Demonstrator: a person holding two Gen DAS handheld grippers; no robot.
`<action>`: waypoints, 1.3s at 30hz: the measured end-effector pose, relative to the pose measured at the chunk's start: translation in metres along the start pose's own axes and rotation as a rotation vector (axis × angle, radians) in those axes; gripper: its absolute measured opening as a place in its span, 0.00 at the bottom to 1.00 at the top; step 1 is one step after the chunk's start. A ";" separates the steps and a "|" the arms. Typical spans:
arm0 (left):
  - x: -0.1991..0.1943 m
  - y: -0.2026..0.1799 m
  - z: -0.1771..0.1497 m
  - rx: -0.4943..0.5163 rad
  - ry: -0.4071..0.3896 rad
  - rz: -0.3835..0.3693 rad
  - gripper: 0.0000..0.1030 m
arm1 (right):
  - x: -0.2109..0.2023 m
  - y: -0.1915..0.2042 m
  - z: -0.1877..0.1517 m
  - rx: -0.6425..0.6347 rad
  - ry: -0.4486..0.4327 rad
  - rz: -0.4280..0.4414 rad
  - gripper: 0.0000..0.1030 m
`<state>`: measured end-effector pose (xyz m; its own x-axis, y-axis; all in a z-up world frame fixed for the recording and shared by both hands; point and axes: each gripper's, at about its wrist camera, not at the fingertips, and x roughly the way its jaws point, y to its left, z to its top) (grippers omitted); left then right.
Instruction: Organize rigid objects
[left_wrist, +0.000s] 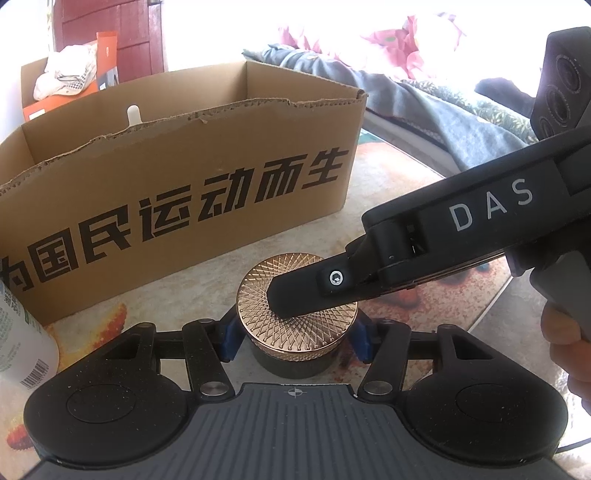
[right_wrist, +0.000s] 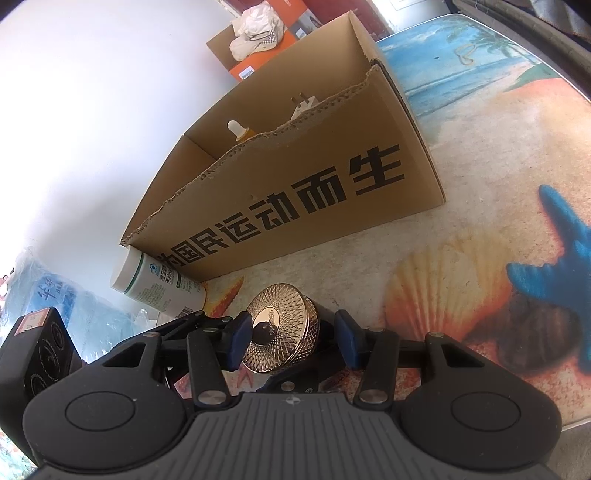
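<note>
A round jar with a patterned gold lid stands on the printed mat just in front of a cardboard box. My left gripper has its blue pads on either side of the jar, close against it. My right gripper comes in from the right, and one of its fingers lies across the lid. In the right wrist view the jar sits between my right gripper's spread fingers, near the left pad. The box holds a dropper bottle and a white plug.
A white bottle with a green label lies on its side at the box's left corner; it also shows in the left wrist view. A second box with white cloth stands behind. Blankets lie at the far right.
</note>
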<state>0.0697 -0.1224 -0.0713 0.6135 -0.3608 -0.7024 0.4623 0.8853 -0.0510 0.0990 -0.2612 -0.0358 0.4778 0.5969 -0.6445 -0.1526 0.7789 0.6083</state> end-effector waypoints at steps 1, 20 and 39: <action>0.000 0.001 0.000 0.000 -0.001 0.000 0.55 | -0.001 0.000 0.000 -0.003 -0.002 -0.001 0.50; -0.045 0.003 0.018 0.018 -0.119 0.025 0.55 | -0.035 0.041 0.009 -0.123 -0.088 0.005 0.50; -0.021 0.060 0.134 -0.092 -0.151 0.009 0.55 | -0.015 0.083 0.150 -0.300 -0.036 -0.043 0.51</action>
<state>0.1704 -0.1008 0.0361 0.7101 -0.3864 -0.5887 0.4000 0.9094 -0.1144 0.2091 -0.2340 0.0939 0.5184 0.5595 -0.6467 -0.3778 0.8283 0.4138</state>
